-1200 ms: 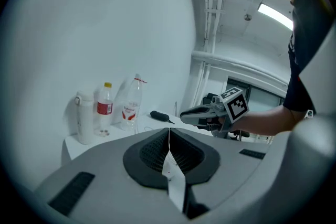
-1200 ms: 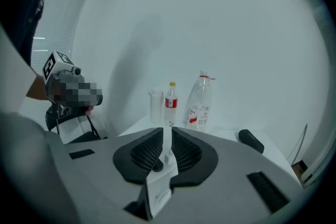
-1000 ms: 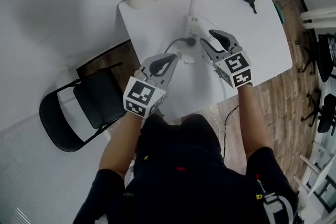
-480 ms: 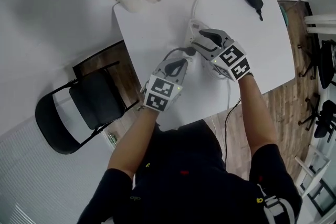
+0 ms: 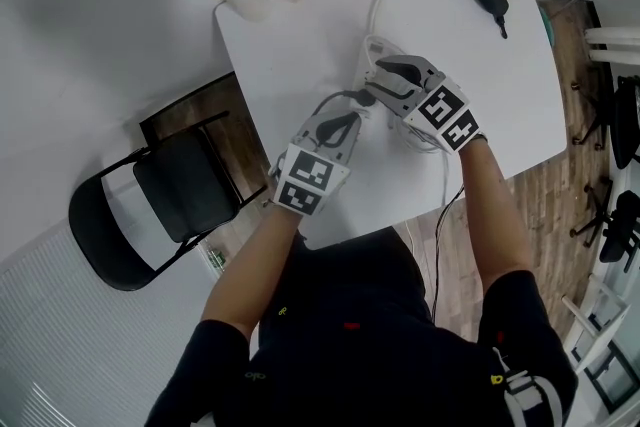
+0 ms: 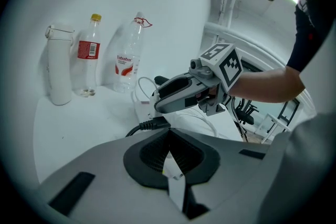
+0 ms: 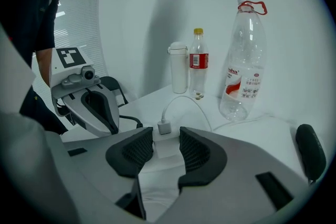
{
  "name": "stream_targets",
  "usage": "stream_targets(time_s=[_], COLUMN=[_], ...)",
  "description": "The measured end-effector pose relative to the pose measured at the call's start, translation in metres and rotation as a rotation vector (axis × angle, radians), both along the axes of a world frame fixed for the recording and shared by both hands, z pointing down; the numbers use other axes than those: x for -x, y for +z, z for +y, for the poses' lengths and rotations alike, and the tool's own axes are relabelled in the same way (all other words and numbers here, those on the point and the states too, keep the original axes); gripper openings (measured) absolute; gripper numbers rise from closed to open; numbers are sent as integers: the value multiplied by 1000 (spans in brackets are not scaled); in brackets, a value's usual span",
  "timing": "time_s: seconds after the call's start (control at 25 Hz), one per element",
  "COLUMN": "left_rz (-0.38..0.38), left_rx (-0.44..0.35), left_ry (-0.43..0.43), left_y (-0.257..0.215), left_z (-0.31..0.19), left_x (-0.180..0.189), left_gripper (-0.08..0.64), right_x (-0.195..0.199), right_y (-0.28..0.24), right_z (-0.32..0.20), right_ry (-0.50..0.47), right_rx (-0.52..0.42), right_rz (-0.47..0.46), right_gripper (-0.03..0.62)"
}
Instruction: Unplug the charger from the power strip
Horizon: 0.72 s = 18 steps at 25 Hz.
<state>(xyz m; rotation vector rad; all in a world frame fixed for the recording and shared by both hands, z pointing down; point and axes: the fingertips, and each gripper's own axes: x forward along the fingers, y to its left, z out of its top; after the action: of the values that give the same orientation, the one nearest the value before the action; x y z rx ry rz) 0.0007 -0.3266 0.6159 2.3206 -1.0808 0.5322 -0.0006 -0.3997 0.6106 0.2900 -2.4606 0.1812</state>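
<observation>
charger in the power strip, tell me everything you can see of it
The charger is a small white plastic-looking block plugged into the white power strip, with a white cable plugged into its far face. It sits between the jaws of the right gripper, which have just been closing; whether the pads press it cannot be told.

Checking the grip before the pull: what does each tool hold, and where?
Right tool, jaws just closing, appears to clasp the charger by its two sides. Left tool is shut, holding nothing.
</observation>
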Motion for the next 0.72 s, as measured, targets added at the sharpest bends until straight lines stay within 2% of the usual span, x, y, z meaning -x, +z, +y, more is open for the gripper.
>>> stream_targets(time_s=[0.2, 0.36, 0.56, 0.72], left_rz=[-14, -26, -31, 3], left_rx=[-10, -6, -41, -116], left_ry=[7, 18, 23, -31], left_y=[0, 2, -17, -61], left_z=[1, 0, 4, 9], left_x=[-1, -1, 7, 27], left_gripper=[23, 23, 23, 23], right_x=[-2, -3, -20, -43], right_y=[-5, -33, -77, -124], right_z=[1, -1, -1, 12], right_ry=[9, 96, 288, 462], right_rx=[-37, -40, -55, -61], right_rz=[-26, -132, -278, -463], right_gripper=[163, 163, 163, 163])
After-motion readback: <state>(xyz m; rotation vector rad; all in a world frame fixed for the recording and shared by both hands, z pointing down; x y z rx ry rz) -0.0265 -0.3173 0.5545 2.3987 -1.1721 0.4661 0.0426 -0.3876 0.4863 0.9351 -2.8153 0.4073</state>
